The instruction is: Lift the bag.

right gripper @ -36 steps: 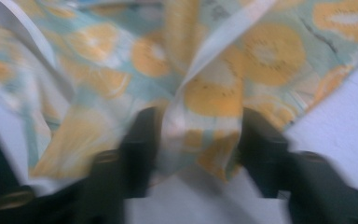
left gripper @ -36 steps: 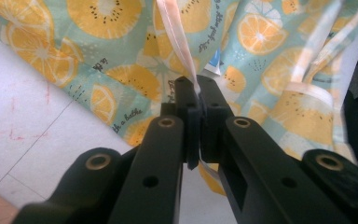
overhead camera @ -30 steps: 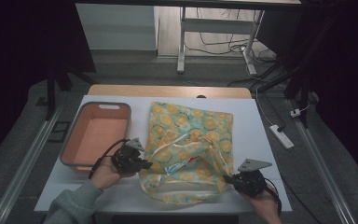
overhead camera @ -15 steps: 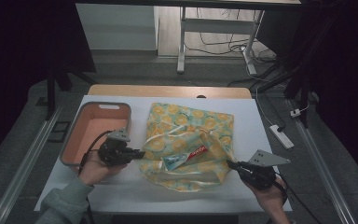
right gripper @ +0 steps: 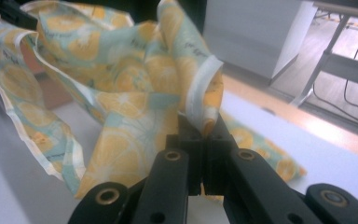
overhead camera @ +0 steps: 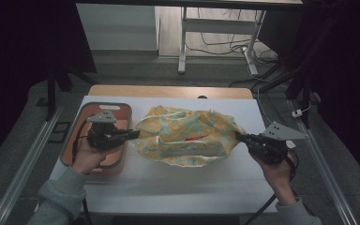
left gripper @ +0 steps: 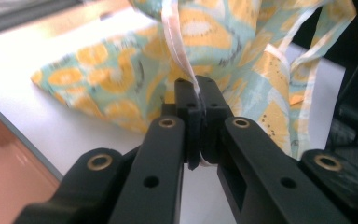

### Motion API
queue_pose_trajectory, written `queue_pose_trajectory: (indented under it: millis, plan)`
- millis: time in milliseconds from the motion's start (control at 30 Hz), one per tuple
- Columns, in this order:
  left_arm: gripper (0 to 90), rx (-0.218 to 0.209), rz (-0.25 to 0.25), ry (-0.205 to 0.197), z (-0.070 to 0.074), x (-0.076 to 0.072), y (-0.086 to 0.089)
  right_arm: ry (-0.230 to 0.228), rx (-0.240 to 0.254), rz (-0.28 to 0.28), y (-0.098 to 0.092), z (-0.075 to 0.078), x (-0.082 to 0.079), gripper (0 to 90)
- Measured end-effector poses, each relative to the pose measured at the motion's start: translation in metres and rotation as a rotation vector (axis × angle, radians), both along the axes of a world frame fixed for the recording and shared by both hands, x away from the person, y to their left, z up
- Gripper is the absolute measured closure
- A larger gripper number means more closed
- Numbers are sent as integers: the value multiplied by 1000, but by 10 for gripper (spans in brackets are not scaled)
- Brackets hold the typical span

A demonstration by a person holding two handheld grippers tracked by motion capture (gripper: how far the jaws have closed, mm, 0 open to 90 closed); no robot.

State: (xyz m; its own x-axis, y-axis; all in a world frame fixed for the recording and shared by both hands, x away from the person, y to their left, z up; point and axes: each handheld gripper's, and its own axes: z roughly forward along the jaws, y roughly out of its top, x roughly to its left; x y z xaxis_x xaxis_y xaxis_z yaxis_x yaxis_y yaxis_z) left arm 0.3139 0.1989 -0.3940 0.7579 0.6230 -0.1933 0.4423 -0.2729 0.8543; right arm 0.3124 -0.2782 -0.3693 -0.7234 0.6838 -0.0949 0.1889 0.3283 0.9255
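A cloth bag (overhead camera: 187,140) printed with yellow lemons on pale green hangs stretched between both grippers, sagging onto the white table (overhead camera: 168,187). A small red thing (overhead camera: 198,138) shows in its open middle. My left gripper (overhead camera: 138,133) is shut on the bag's left edge. In the left gripper view the left gripper (left gripper: 198,86) pinches a white trim strip of the bag (left gripper: 121,70). My right gripper (overhead camera: 238,136) is shut on the right edge. In the right gripper view the right gripper (right gripper: 200,126) clamps a folded hem of the bag (right gripper: 121,70).
A salmon-coloured tray (overhead camera: 122,110) lies at the table's left, under my left hand. A wooden strip (overhead camera: 168,91) runs along the table's far edge. Desk legs and cables (overhead camera: 225,47) stand on the floor beyond. Metal rails (overhead camera: 23,168) flank the table.
Both hands have risen and moved apart. The bag, which lay rumpled on the table between them, now hangs spread out between the two grippers.
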Motion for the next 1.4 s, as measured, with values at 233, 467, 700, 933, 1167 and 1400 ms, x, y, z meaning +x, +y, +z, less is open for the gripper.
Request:
queue_pose_trajectory:
  millis: [233, 467, 700, 933, 1167, 1400]
  plan:
    - [890, -65, 10, -63, 18, -2, 7, -77, 50, -10, 5, 25, 2, 883]
    - [890, -118, 10, -137, 42, -5, 11, -156, 117, -21, 5, 51, 4, 885]
    - [890, -131, 40, -173, 54, 6, 11, -197, 114, -47, 11, 70, 18, 885]
    - [889, -64, 69, -109, 39, 40, -3, -100, 113, -109, 4, 50, 52, 884]
    - [887, 10, 65, 22, 0, 65, -11, 15, 85, -142, 1, 5, 78, 884]
    - [886, 47, 76, 99, -25, 77, -13, 124, 49, -151, 6, -39, 98, 883]
